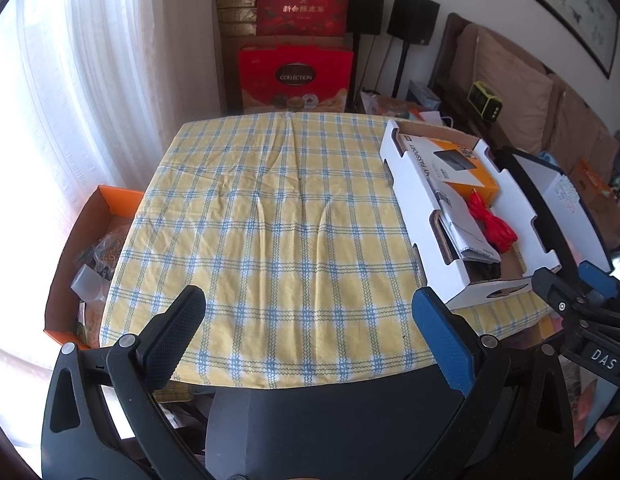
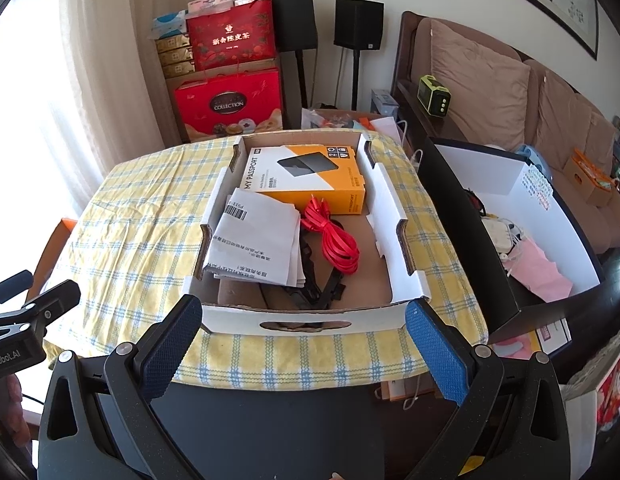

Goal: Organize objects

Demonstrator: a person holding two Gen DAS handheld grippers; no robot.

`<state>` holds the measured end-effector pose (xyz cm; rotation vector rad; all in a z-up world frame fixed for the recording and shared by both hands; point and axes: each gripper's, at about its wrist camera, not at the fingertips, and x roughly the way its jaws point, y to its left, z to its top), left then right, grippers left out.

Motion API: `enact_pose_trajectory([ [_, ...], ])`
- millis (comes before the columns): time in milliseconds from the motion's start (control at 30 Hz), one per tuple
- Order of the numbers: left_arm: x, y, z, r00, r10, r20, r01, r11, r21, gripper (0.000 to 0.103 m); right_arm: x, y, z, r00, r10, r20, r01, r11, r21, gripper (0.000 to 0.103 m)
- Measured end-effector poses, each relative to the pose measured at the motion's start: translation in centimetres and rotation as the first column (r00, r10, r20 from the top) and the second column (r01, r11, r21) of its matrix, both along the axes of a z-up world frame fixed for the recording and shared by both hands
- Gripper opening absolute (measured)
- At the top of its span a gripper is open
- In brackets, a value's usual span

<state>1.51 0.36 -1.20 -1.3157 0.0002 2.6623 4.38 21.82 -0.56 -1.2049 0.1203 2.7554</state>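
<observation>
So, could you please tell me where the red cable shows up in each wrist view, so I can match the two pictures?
Left wrist view: the red cable lies right of centre, inside the white cardboard tray, just below the orange My Passport box.
Right wrist view: the red cable lies near the centre, in the same tray, in front of the orange box.
Shared landmark: the yellow checked tablecloth.

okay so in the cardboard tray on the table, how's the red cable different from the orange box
The red cable is a thin flat cord coiled into a loose bundle; the orange box is a rigid rectangular package. The cable is plain red, while the box is orange and white, printed MY PASSPORT. The cable lies near the tray's middle, the box at its far end. Both lie inside the cardboard tray, seemingly touching.
</observation>
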Motion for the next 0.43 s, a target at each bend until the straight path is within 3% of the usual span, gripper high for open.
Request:
enact_pose_trajectory([
  [433,0.17,0.32,0.1,1.0,-0.006,-0.013,0.006,1.0,-0.024,0.103,-0.05,-0.03,-0.06,1.0,-0.001,-0.001,0.001,1.0,0.001,0.102],
])
